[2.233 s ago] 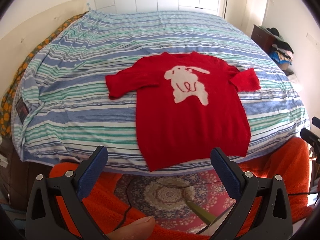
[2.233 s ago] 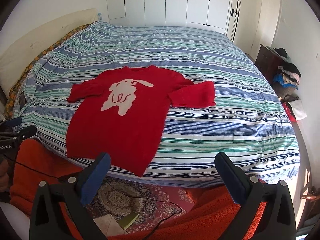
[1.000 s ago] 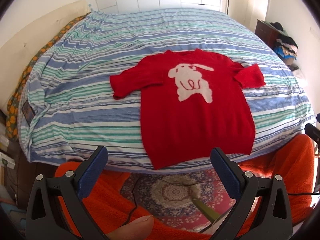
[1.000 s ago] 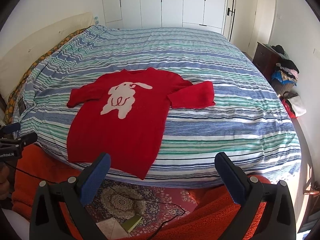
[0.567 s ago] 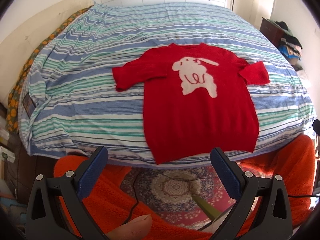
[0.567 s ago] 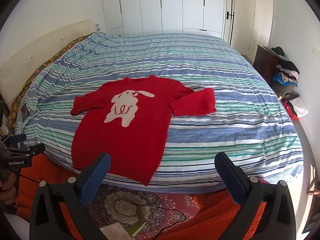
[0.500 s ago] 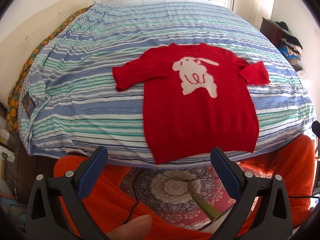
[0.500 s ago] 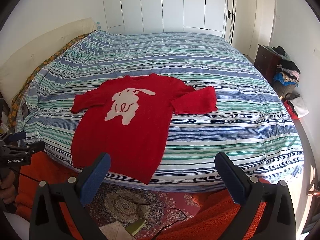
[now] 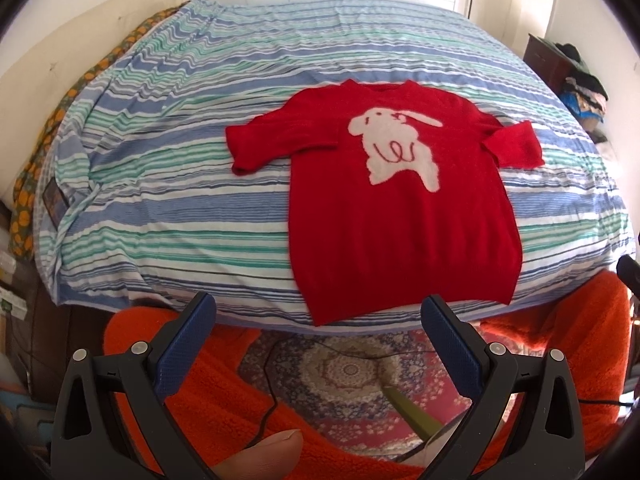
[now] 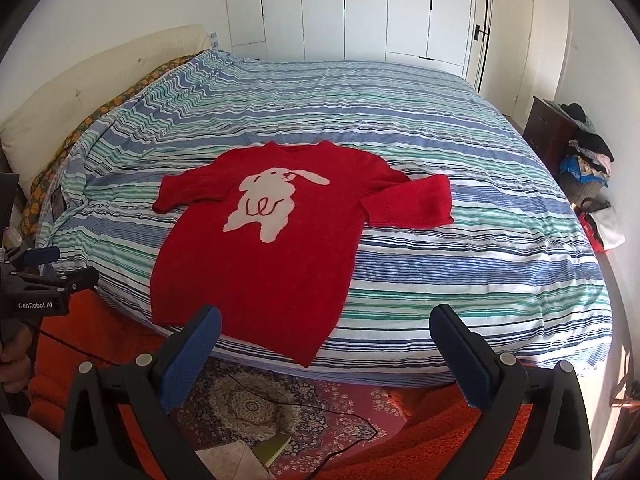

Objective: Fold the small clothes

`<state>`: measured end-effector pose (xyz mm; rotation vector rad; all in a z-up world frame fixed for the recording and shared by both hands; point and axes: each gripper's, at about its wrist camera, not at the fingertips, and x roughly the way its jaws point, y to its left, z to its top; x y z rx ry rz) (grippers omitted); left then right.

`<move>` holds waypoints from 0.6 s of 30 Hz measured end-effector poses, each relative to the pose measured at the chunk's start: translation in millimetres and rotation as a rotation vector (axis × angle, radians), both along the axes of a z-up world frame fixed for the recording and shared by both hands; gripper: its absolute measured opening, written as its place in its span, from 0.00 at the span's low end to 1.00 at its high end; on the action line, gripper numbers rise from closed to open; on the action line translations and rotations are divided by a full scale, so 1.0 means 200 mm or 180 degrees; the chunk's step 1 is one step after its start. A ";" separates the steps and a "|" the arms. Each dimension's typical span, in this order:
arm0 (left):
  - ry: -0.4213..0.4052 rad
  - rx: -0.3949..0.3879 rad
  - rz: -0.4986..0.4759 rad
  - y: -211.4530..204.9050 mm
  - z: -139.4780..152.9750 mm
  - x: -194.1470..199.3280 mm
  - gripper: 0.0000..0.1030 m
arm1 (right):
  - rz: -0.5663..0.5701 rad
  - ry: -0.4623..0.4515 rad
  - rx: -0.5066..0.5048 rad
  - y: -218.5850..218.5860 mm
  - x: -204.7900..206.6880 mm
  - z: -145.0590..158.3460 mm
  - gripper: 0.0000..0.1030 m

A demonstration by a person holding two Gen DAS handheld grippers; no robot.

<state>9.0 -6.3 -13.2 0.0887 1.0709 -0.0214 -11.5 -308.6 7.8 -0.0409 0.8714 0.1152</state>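
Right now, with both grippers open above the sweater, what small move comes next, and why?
Probably bring the left gripper forward to the left sleeve: the red rabbit sweater lies flat and unfolded on the striped bed, and the right gripper holds nothing either.

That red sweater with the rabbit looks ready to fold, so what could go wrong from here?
The red sweater has its hem right at the edge of the striped bed, so a tug could drag it onto the patterned rug. Both the left claw and right claw are open and well short of it. The knit looks thick, so a pinch may bunch it rather than fold it flat.
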 end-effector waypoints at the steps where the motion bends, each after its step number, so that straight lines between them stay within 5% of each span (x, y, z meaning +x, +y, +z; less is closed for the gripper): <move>1: 0.0034 -0.0038 0.0002 0.01 -0.01 0.00 0.99 | 0.0022 0.0009 -0.0012 0.01 0.00 -0.01 1.00; 9: 0.0093 -0.0113 0.0032 0.02 -0.04 0.02 0.99 | 0.0146 -0.0023 0.0217 -0.07 0.10 -0.10 1.00; 13: 0.0088 -0.0069 0.0017 0.01 -0.05 0.03 0.99 | 0.0056 0.0131 -0.0024 -0.24 0.42 -0.30 0.98; 18: 0.0147 -0.0030 0.0100 0.02 -0.07 0.03 0.99 | 0.0377 0.0279 -0.0423 -0.22 0.89 -0.53 0.82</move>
